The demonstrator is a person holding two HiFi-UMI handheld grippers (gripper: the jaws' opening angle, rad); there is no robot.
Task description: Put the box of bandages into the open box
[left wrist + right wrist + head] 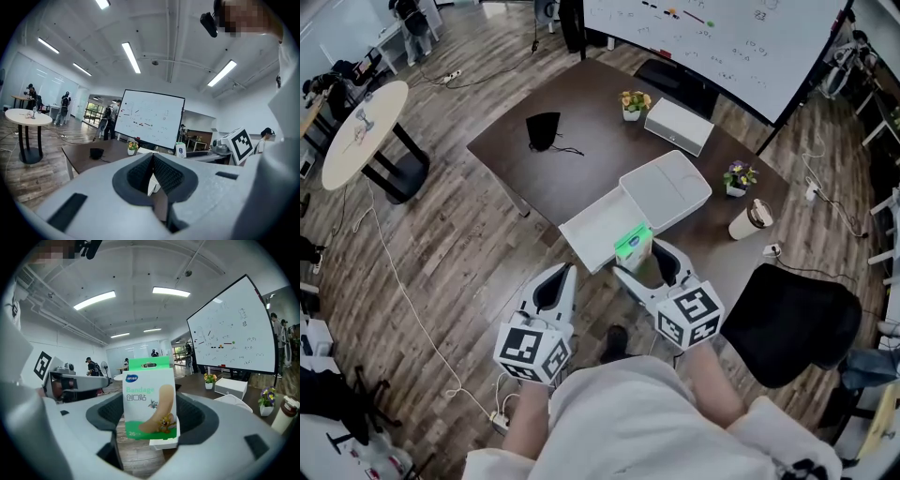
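My right gripper is shut on a green and white box of bandages, held upright just off the near edge of the brown table. In the right gripper view the bandage box fills the gap between the jaws. The open white box lies on the table just beyond, with its flat lid spread toward me. My left gripper hangs off the table's near side, jaws shut with nothing in them.
On the table stand a closed white box, two small flower pots, a black pouch and a lidded cup. A black chair is at the right. A whiteboard stands behind.
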